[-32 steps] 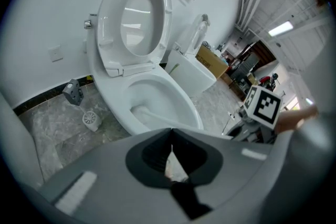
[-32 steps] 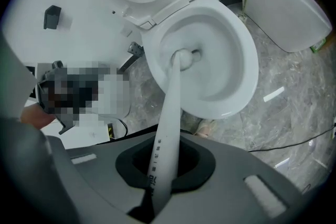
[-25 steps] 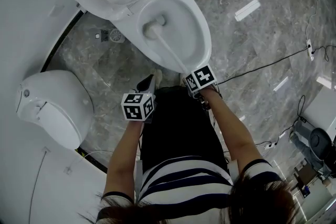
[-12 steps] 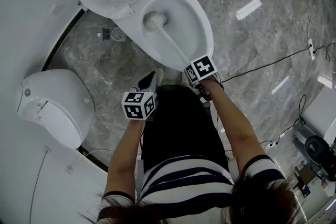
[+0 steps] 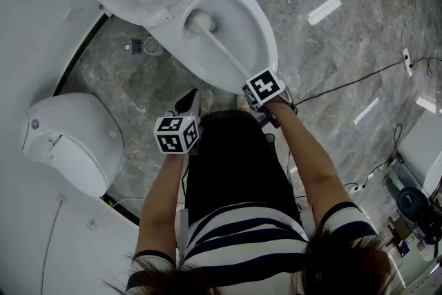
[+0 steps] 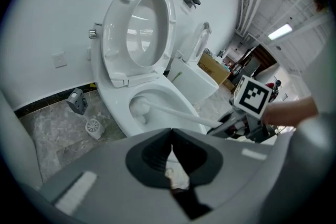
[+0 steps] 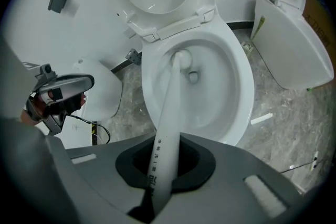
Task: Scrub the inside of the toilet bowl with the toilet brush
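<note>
2 grippers are in view. The right gripper [image 5: 254,93] has its jaws clamped on the handle of the toilet brush [image 5: 224,52]. The left gripper [image 5: 188,106] hangs idle at centre frame, jaws together with nothing between them. Over the last 1 s the right gripper has advanced up-frame, and the brush head [image 5: 200,21] has slid toward the rear wall of the toilet bowl [image 5: 248,24], at upper centre. Judgement: a scrubbing stroke is under way; coverage of the other walls cannot be confirmed.

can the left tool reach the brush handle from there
Probably yes: the left tool, shut and empty, hangs beside the right tool with only open air between it and the toilet brush handle.
</note>
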